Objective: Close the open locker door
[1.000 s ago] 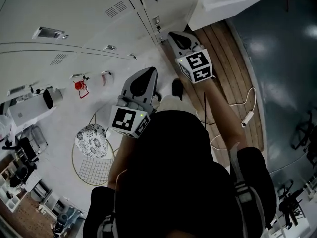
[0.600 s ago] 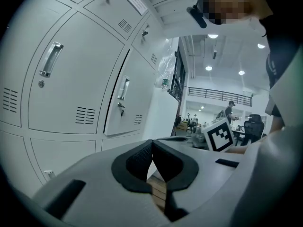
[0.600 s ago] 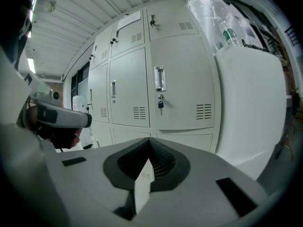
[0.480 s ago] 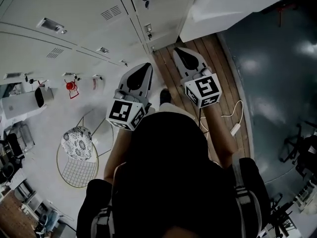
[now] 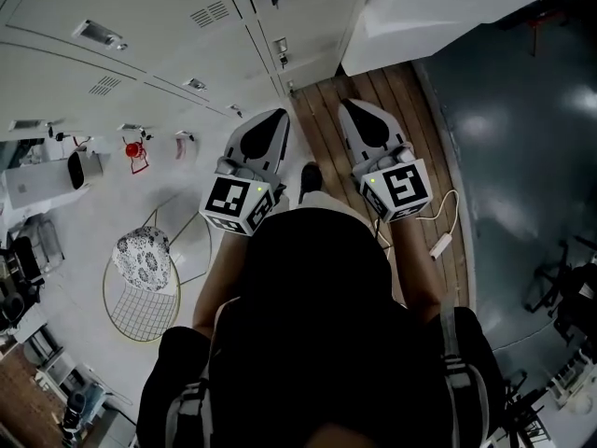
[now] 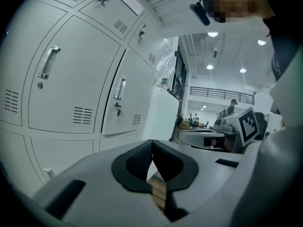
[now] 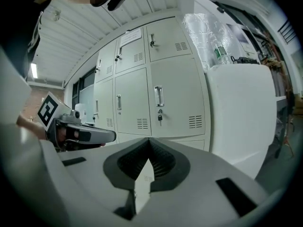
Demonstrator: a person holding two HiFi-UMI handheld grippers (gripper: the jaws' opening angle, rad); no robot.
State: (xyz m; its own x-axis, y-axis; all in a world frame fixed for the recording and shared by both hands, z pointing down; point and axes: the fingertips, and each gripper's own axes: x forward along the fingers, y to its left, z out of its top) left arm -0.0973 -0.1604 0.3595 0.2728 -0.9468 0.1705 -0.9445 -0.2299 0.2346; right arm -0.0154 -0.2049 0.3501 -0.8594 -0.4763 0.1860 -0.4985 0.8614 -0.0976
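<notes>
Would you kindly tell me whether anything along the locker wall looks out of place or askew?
Yes: in the left gripper view, one locker door, beside the white cabinet, seems to stand slightly ajar. It tilts out of line with the neighbouring door, with a dark gap along its left edge. Nothing else stands out.

white lockers [image 5: 140,7], brown wooden planks [image 5: 328,124], and a black-and-white patterned seat [image 5: 142,258].

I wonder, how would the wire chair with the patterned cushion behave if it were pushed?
The wire chair looks light, being thin open mesh, so it probably slides easily. Its cushion seems loose and might shift.
</notes>
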